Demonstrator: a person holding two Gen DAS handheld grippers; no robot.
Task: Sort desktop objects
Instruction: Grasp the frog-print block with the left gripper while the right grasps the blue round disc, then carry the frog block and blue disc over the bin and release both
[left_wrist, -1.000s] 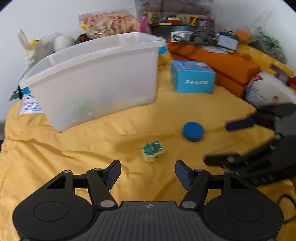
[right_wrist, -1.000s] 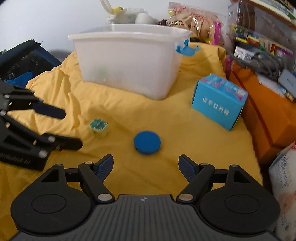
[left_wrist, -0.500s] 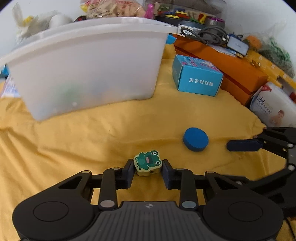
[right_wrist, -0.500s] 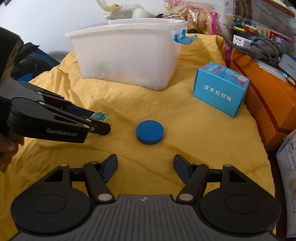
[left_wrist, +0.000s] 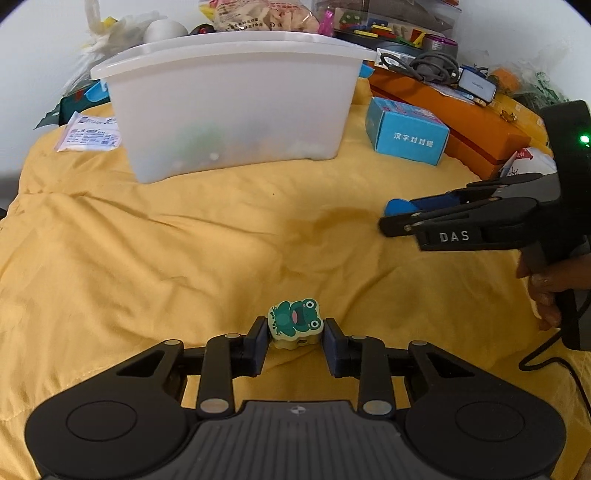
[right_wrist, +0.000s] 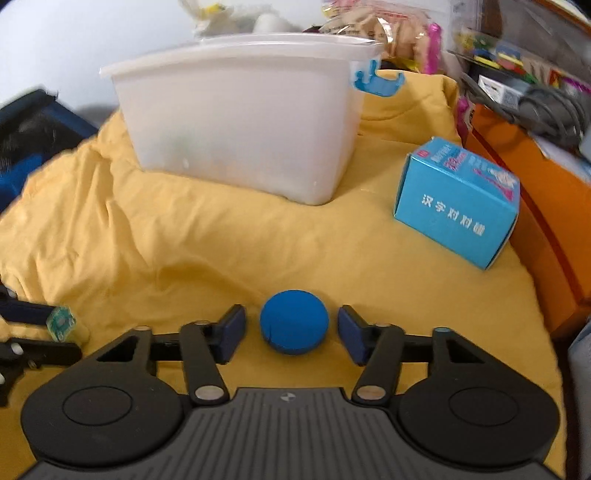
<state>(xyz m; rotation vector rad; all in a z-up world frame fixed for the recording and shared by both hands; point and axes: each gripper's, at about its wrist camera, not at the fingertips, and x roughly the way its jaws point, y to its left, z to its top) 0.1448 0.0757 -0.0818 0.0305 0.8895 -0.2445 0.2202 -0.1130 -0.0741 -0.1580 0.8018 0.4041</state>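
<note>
Between the pads of the left gripper sits a small frog block, green frog face up on a pale yellow body; both pads press its sides, so the gripper is pinching it just above the yellow cloth. Off to that camera's right, the right gripper reaches in low over the cloth, with a bit of the blue disc showing past its fingers.

From the right wrist view, the right gripper is spread with the blue disc lying on the yellow cloth between its pads; a narrow gap shows on each side, so the pads seem not to touch it, though the fisheye edge makes that hard to be sure of. At the lower left of this view the frog block appears edge-on between the dark fingers of the left gripper.

Farther back on the cloth stands a translucent white bin with dim coloured shapes inside, too blurred to name. A light blue carton with white Chinese characters rests to the bin's right, near an orange box that carries grey cables
</note>
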